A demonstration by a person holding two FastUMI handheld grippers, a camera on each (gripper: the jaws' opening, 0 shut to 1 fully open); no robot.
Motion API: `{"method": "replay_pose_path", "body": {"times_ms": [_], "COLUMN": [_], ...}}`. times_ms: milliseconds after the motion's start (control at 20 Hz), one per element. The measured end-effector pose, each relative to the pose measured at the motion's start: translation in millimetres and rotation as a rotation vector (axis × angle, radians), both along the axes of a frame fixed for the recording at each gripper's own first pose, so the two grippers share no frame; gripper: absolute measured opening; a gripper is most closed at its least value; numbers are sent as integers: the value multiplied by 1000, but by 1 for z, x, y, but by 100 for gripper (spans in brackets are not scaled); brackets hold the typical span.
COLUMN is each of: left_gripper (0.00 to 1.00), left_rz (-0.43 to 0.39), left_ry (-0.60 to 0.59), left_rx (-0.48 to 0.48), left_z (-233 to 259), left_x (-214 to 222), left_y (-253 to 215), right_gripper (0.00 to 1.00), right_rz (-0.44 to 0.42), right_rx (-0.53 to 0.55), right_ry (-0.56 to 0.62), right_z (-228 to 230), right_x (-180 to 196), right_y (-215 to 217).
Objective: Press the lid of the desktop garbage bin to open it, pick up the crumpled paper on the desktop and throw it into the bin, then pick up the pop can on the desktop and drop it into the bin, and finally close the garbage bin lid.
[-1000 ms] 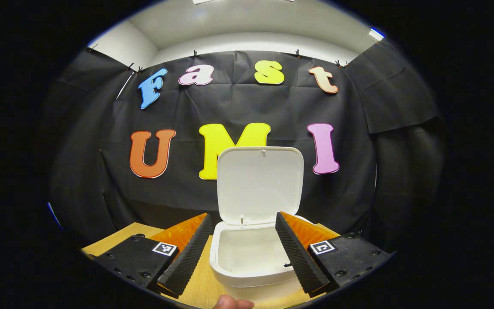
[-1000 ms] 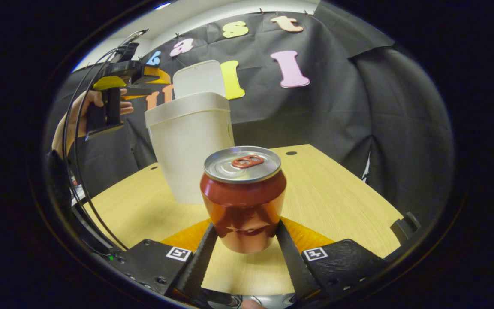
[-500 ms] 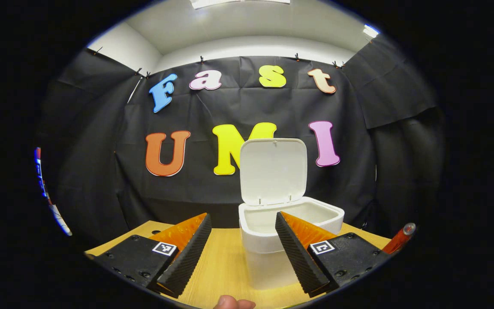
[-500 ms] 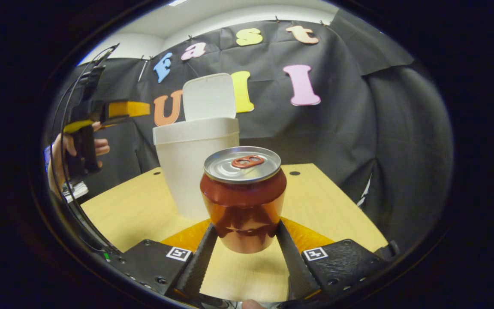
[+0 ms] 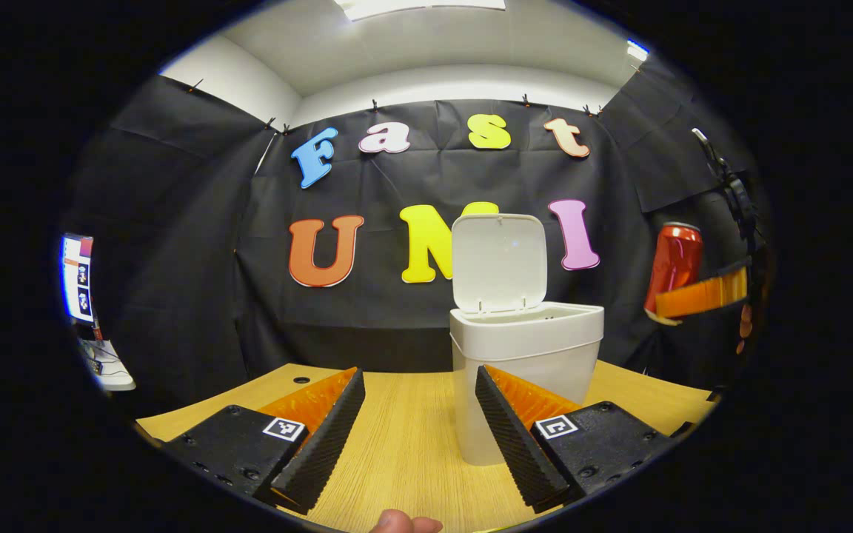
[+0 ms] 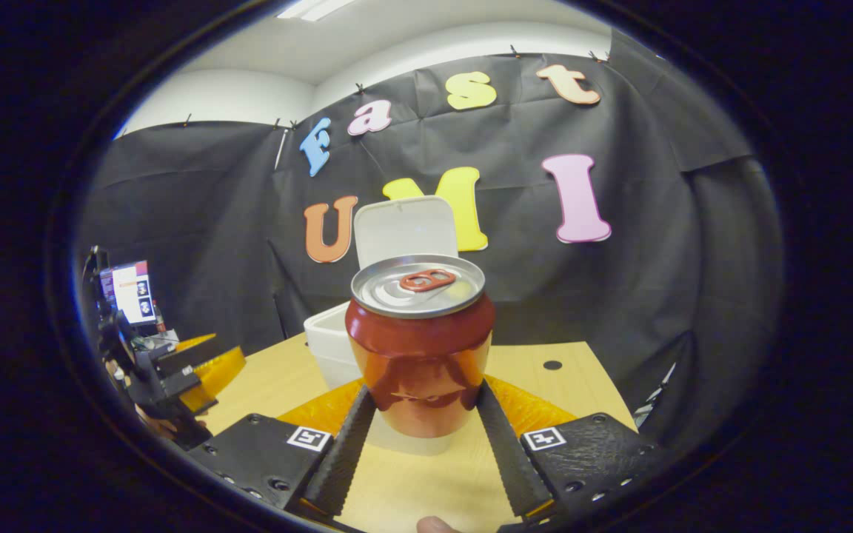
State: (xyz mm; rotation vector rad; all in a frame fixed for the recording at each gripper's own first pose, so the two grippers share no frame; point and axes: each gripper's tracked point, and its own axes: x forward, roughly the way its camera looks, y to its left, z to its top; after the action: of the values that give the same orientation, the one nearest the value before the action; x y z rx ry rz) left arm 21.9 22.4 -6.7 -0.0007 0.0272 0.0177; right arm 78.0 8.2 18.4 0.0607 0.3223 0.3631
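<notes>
Right gripper view: my right gripper clamps the pop can upright, lifted off the desktop. Behind it stands the garbage bin, lid raised. My left gripper is spread, holding nothing.

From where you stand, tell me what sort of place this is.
Likely a recording booth set up as a desk, not a real home: black cloth hangs as walls around a wooden table, a monitor stands at the side, and a white bin sits on the table with its lid up.
</notes>
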Motion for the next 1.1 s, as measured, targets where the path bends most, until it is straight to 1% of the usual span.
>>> {"method": "replay_pose_path", "body": {"times_ms": [100,250,350,450,550,600,800,950,1100], "left_gripper": [97,97,97,97,97,97,97,97,97], "left_rz": [7,19,9,-2,17,20,2,-3,9], "left_ry": [12,2,-5,-7,-9,-3,17,23,23], "left_rx": [3,19,9,20,52,53,12,15,13], "left_z": [-9,-8,-8,-6,-4,-5,-11,-13,-12], "left_x": [-7,-17,-22,-24,-28,-27,-26,-25,-26], "left_y": [6,15,16,18,26,27,23,23,28], "right_gripper": [79,79,79,79,79,79,80,80,80], "right_rz": [16,43,36,10,-9,-18,-6,-17,-23], "right_rx": [-12,-25,-36,-48,-93,-117,-109,-123,-132], "right_ry": [-5,17,19,48,51,50,103,97,99], "right_z": [12,21,27,20,15,12,-7,-9,-12], "right_x": [22,52,76,99,118,127,139,144,148], "right_y": [16,44,56,65,73,76,99,105,108]}}
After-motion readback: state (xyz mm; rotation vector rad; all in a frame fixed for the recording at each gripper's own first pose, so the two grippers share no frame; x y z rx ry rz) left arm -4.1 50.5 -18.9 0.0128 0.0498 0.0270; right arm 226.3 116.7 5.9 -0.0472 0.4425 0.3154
